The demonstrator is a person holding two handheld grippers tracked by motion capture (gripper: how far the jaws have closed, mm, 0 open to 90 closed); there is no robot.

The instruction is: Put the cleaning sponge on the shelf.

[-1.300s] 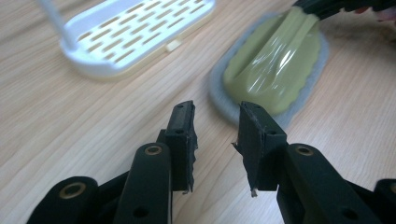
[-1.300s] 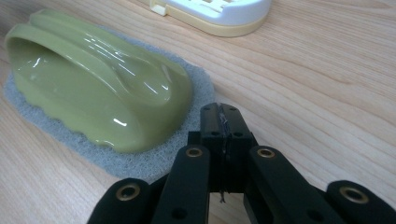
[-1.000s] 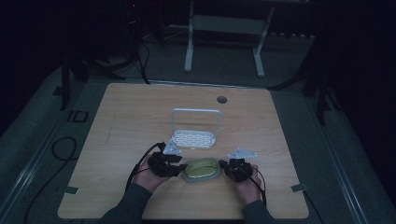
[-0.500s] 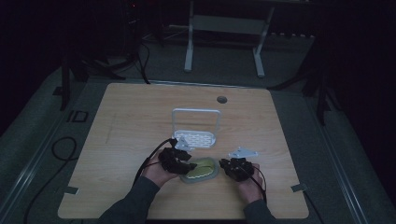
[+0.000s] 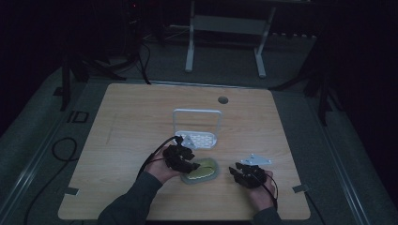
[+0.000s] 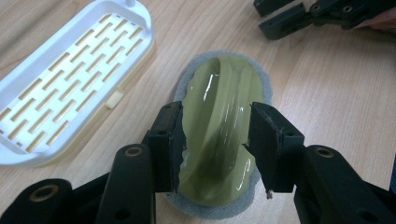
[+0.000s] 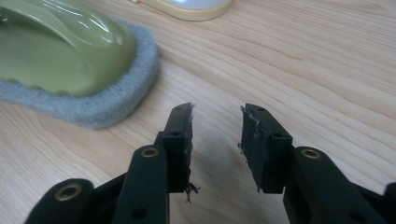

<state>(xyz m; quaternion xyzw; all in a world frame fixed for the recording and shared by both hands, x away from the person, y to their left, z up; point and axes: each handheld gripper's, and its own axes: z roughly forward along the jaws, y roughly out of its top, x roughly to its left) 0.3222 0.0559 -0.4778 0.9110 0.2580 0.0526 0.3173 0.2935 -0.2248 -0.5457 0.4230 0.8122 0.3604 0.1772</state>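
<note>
Both hands have shifted across the pale wooden table (image 5: 141,122) since a second ago: my right gripper (image 5: 236,173) has backed off to the right of the olive-green, grey-felt-edged oval scrubbing pad (image 5: 202,171), while my left gripper (image 5: 191,165) has slid in over the pad's left end from where it sat beside it. The pad itself hasn't budged; it lies flat on the table, just in front of the white slotted plastic soap tray (image 5: 199,139) with its upright wire-like handle.

Now the jaws. My right gripper (image 7: 215,123) has just been opening, and its jaws stand apart with bare wood between them, the pad (image 7: 60,51) off to one side and clear of them. That one has let go. My left gripper (image 6: 215,135) has also just been opening; its jaws straddle the glossy green grip of the pad (image 6: 219,116), one on either side, and the pads look to sit at its flanks without squeezing.

So I read this as a handover: right released, left lined up to take the pad, probably toward the tray (image 6: 70,70).
</note>
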